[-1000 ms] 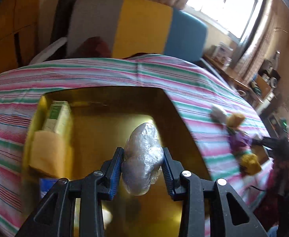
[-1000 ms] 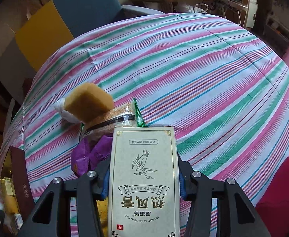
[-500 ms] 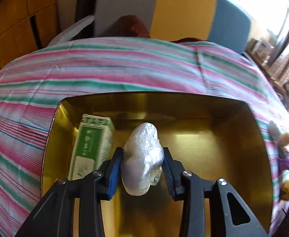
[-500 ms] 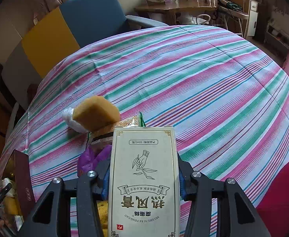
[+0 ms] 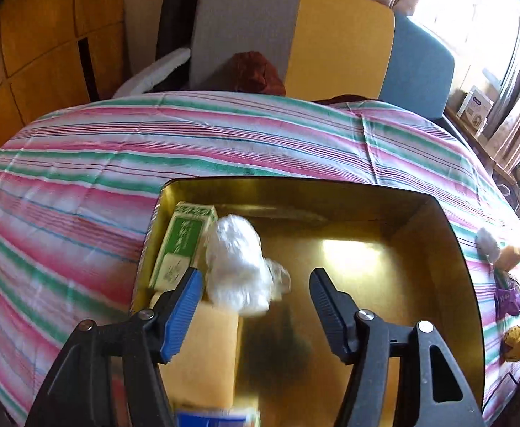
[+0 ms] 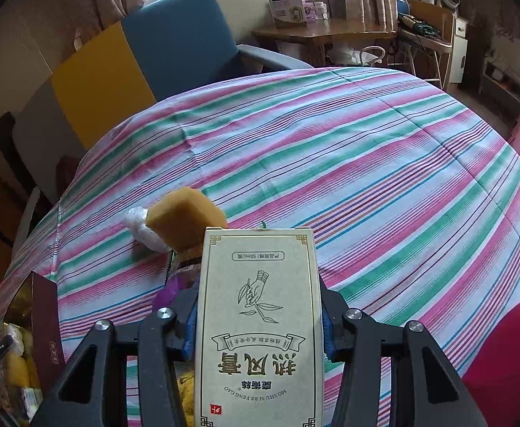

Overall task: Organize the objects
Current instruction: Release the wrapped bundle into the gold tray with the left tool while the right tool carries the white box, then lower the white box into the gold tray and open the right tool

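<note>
In the left wrist view my left gripper (image 5: 254, 284) hangs over a gold tin box (image 5: 438, 213), its jaws opening wide. A white plastic-wrapped bundle (image 5: 235, 267) is blurred and loose between them, near the left blue pad (image 5: 185, 306), with no pad pressing on it. A green carton (image 5: 180, 245) and a yellow block (image 5: 206, 348) lie at the tin's left side. In the right wrist view my right gripper (image 6: 258, 316) is shut on a pale upright carton (image 6: 258, 320) with printed characters, held above the striped tablecloth (image 6: 331, 163).
A yellow sponge block (image 6: 185, 219), a small wrapped bundle (image 6: 141, 226) and purple packets (image 6: 171, 291) lie behind the carton. The tin's dark red side (image 6: 48, 316) stands at the left. A grey, yellow and blue chair (image 5: 331, 42) stands behind the table. A red cloth (image 6: 509, 356) lies lower right.
My left gripper swung left across the tin and its jaws sprang apart, letting go of the wrapped bundle, which now drops beside the green carton. The right gripper still grips its carton.
</note>
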`<state>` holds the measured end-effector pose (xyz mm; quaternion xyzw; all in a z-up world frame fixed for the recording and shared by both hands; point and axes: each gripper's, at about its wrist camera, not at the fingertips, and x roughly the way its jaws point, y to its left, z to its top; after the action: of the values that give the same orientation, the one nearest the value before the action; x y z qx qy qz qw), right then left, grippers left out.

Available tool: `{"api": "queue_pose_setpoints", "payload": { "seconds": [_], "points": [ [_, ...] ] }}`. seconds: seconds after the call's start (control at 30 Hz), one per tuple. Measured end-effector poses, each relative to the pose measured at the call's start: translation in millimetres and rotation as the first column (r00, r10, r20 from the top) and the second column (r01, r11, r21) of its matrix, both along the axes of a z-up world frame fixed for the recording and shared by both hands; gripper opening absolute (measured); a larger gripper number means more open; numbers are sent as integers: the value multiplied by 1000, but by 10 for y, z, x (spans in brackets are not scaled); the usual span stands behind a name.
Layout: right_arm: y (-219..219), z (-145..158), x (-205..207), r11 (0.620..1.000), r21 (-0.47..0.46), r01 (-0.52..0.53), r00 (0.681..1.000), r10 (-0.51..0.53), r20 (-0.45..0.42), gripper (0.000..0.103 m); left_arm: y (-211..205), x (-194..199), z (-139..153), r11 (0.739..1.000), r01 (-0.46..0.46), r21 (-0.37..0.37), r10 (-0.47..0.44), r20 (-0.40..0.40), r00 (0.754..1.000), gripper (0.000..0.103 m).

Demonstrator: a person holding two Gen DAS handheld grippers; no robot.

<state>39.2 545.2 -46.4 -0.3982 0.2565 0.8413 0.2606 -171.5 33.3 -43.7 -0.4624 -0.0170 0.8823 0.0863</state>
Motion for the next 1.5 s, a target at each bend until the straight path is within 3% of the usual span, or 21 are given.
{"api": "queue_pose_setpoints", "payload": {
  "seconds": [0.1, 0.3, 0.6, 0.83, 1.07, 1.33, 1.5],
  "points": [
    [-46, 97, 24, 999, 37, -13, 999, 14, -42, 51, -10, 251, 122, 1000, 7, 0, -7, -44, 999, 64],
    [-317, 206, -83, 985, 107, -134, 988, 142, -67, 51, -25, 725, 291, 1000, 16, -9, -17, -105, 994, 64],
    [-624, 199, -179, 970, 72, -232, 970, 236, -54, 51, -52, 1166, 369, 1000, 2, 2, -2, -134, 991, 64],
    [-1139, 233, -335, 942, 40, -334, 940, 336, -53, 51, -99, 1316, 319, 1000, -9, -3, 8, -126, 992, 64],
    [-1891, 270, -579, 871, 6, -491, 870, 491, -54, 51, -169, 1415, 342, 1000, -24, -20, 21, -151, 988, 64],
    [-2845, 359, -961, 752, -37, -658, 753, 656, -51, 51, -280, 1461, 373, 999, -41, -27, 36, -163, 986, 64],
    [-3266, 267, -1240, 715, -74, -696, 717, 697, -14, 51, -360, 1470, 334, 998, -52, -33, 47, -149, 988, 64]
  ]
}}
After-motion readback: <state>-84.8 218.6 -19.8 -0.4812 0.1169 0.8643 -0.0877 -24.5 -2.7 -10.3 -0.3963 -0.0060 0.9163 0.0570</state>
